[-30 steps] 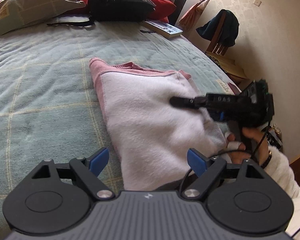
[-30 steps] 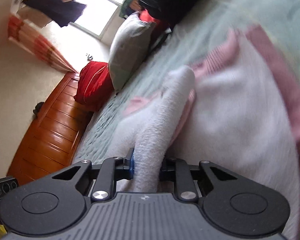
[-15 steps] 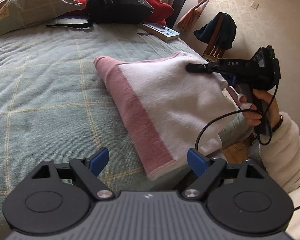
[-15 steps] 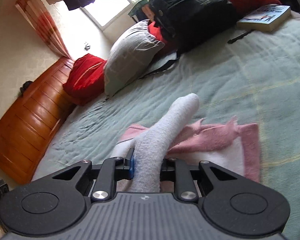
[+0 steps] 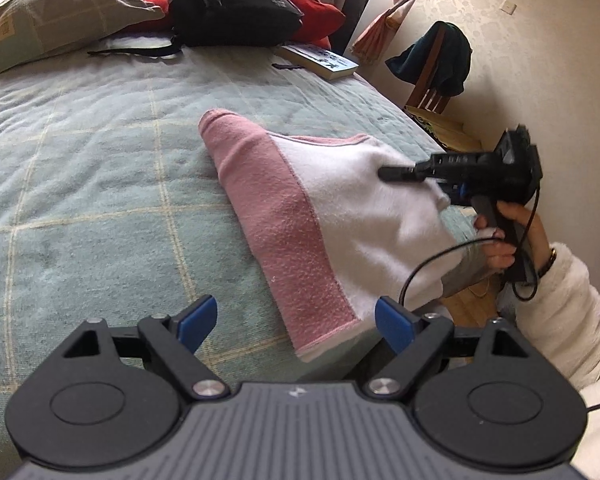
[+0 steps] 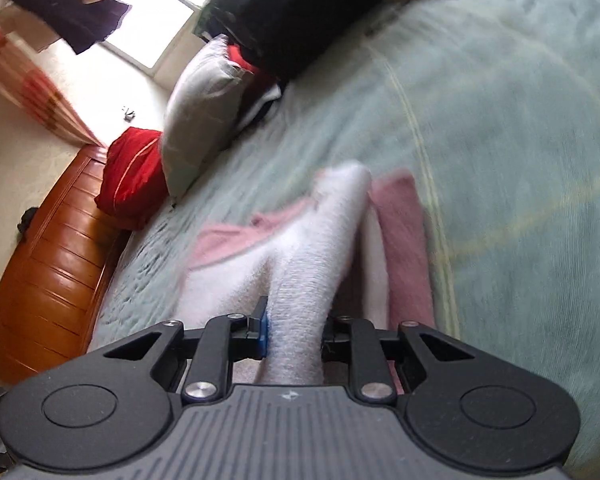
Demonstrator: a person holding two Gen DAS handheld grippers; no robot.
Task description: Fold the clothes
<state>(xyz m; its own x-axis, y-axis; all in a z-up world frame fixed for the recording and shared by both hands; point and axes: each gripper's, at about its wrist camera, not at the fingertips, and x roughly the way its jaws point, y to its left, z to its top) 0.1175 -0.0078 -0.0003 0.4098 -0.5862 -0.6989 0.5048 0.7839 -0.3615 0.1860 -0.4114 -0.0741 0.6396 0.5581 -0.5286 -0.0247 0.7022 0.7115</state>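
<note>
One pink-and-white garment (image 5: 324, 216) at bed (image 5: 80, 184) right edge; right gripper (image 6: 294, 336) clamped on its fold; left gripper (image 5: 296, 320) spread apart, empty.

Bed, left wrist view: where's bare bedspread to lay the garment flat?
Widest bare patch of bedspread: left of the pink-and-white garment, below the pillow and backpack. Crowded: the head of the bed, book included, and the right edge, where the right hand-held gripper is shut on the garment.
</note>
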